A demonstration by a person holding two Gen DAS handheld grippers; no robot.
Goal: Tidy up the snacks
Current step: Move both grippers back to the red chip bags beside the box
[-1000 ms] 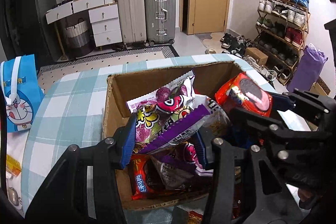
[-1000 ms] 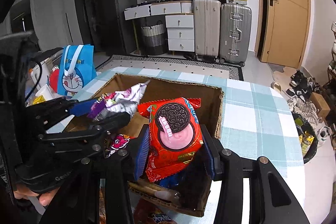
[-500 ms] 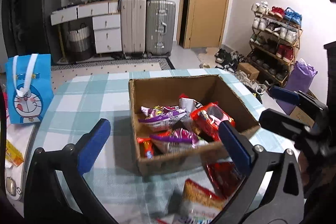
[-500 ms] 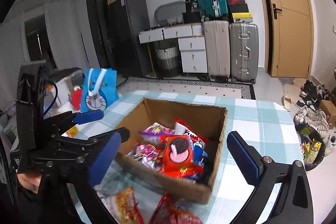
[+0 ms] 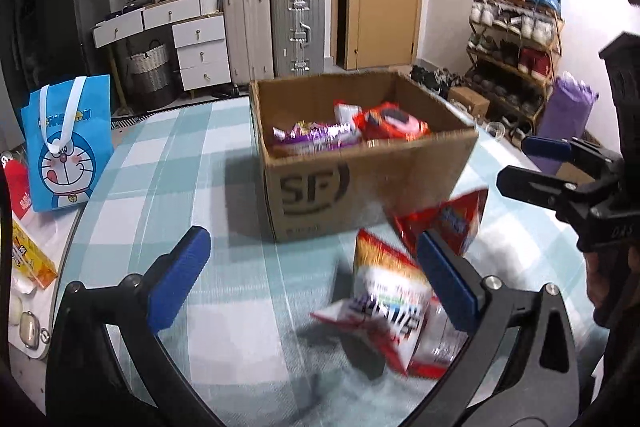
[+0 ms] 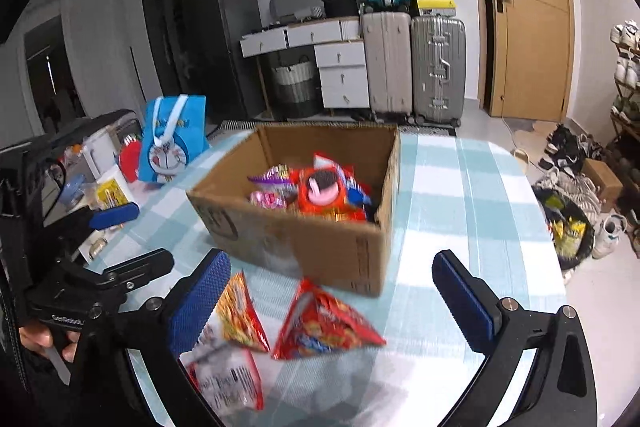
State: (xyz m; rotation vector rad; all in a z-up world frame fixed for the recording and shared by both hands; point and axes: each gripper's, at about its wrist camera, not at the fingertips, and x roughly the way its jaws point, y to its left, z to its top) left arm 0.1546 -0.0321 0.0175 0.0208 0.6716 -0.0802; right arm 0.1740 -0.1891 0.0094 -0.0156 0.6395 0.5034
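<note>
holding purple and red snack packets [image 5: 348, 133], the cardboard box [image 5: 360, 183] sits open-topped.

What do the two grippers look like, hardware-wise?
Both the left gripper and right gripper are matte black frames with silver screws. The fingers carry blue textured pads. White lettering marks each body, too blurred to read. A bare hand grips one handle.

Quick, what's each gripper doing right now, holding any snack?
Left gripper: open, holding nothing.
Right gripper: open, holding nothing.
</note>
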